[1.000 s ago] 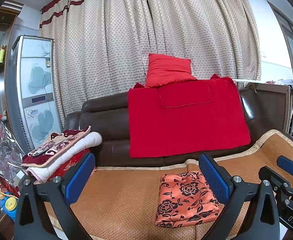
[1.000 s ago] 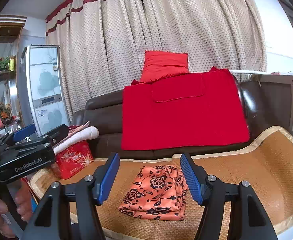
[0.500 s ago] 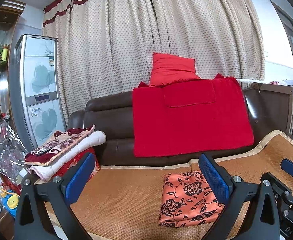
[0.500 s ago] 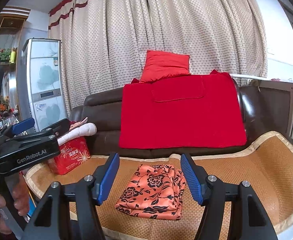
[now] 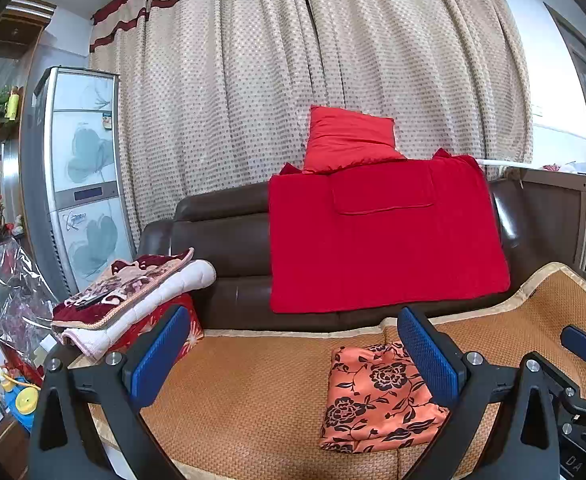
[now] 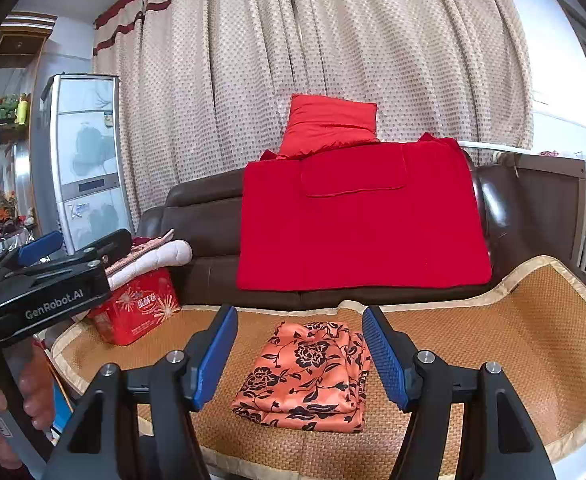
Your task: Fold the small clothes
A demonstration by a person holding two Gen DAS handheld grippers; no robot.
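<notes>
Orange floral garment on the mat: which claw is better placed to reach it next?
Right, probably. The right claw is open with the folded orange floral garment centred between its fingers. The left claw is open too, but the garment sits off behind its right-hand finger.

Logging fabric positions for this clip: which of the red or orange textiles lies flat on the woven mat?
The folded orange floral cloth; the red blanket drapes over the sofa back, and the red cushion sits on top.
</notes>
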